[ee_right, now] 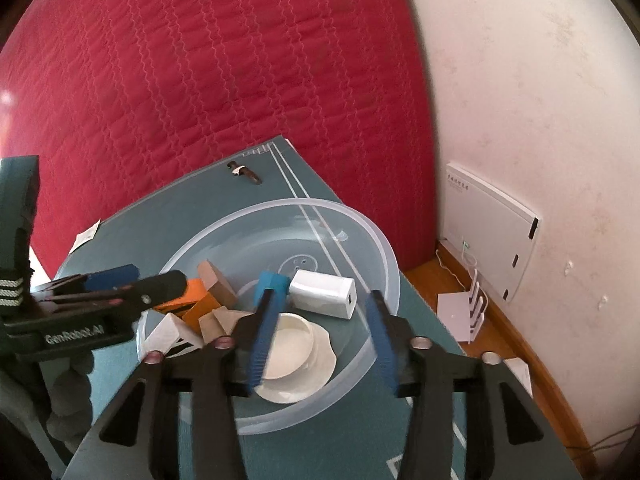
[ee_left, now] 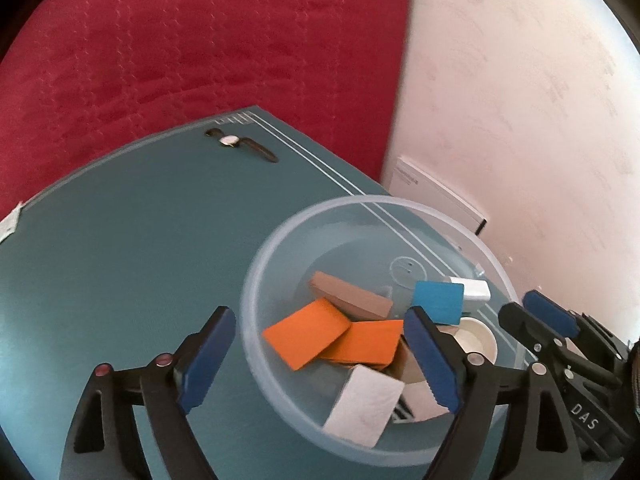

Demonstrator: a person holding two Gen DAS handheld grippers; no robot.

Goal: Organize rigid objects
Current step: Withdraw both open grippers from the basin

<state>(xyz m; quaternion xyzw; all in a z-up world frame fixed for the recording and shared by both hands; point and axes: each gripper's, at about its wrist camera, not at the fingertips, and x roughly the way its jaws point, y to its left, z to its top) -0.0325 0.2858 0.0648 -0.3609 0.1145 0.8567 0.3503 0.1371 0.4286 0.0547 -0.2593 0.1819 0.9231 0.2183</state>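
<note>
A clear plastic bowl (ee_left: 256,280) stands on a teal mat (ee_left: 120,260). It holds two orange blocks (ee_left: 308,332), a brown block (ee_left: 352,294), a blue block (ee_left: 438,300), a white block (ee_left: 366,404), a white adapter (ee_left: 476,290) and a round white dish (ee_left: 476,338). My left gripper (ee_left: 320,360) is open wide and straddles the bowl's near-left rim, one finger outside and one over the contents, gripping nothing. My right gripper (ee_right: 324,336) hangs open over the white dish (ee_right: 296,344), with the blue block (ee_right: 274,282) just past its left fingertip. A wristwatch (ee_left: 240,143) lies at the mat's far edge.
A red quilted cover (ee_right: 200,80) rises behind the mat. A white wall (ee_right: 520,80) stands to the right, with a white box (ee_right: 492,232), a router (ee_right: 472,304) and wooden floor (ee_right: 520,352) below it. Paper scraps (ee_left: 12,222) lie at the mat's left corner.
</note>
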